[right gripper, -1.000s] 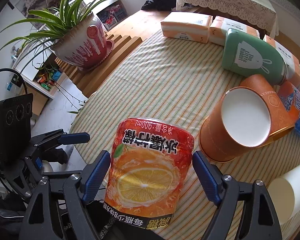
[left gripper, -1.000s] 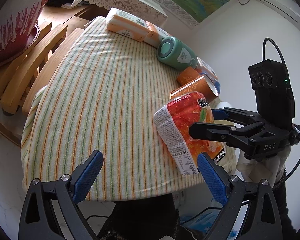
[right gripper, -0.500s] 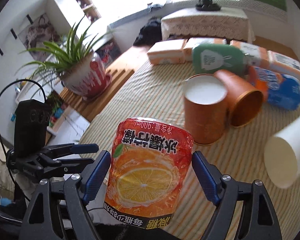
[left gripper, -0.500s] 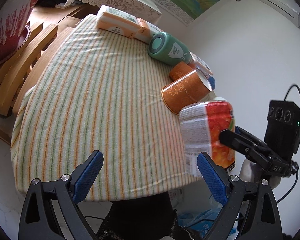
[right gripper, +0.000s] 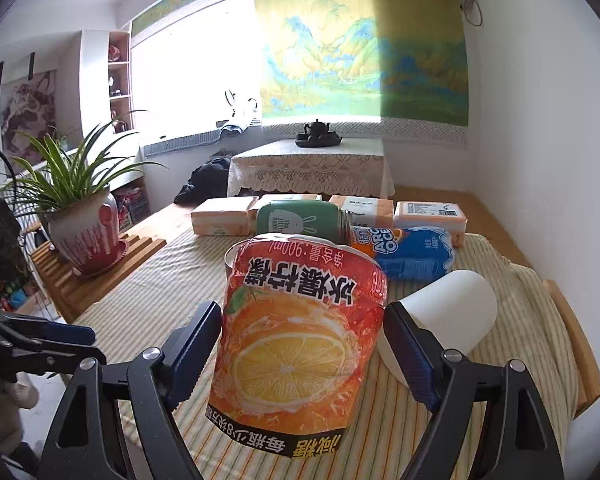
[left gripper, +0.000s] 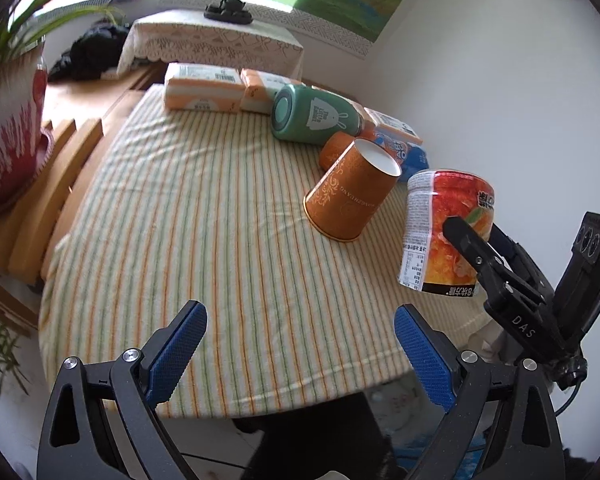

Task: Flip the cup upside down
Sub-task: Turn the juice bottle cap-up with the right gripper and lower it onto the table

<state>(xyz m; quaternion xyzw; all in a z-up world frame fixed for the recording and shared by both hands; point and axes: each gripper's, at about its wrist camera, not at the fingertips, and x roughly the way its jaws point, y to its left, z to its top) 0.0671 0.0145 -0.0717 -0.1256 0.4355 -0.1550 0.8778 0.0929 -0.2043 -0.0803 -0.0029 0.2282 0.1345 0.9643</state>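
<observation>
Since a second ago you have swung your right gripper (right gripper: 302, 346) round, so the far wall and its landscape hanging (right gripper: 364, 40) now fill its view where the tabletop did, and its jaws have just been closing a little further on the cup (right gripper: 296, 344), which sits squeezed between the blue pads (right gripper: 410, 344). That cup, wrapped in an orange-drink label, now shows in the left wrist view (left gripper: 446, 232) standing nearly on end – long axis close to vertical, leaning slightly – held in the air over the near right edge of the striped tablecloth (left gripper: 204, 216), not touching it. Its label print reads upside down in the right wrist view, with the rounded closed-looking end uppermost and away from you; whether the lower end is the open mouth you cannot tell from here. Your right gripper comes in from the right and points slightly downward across the table. Your left gripper (left gripper: 300, 354) hangs over the near edge of the cloth, tilted down at the table, its jaws wide apart with nothing between them. Beyond the held cup an orange paper cup (left gripper: 350, 198) stands mouth-down, leaning on another orange cup (left gripper: 334, 148) – a white paper cup (right gripper: 446, 320) lies on its side just right of your right gripper.
</observation>
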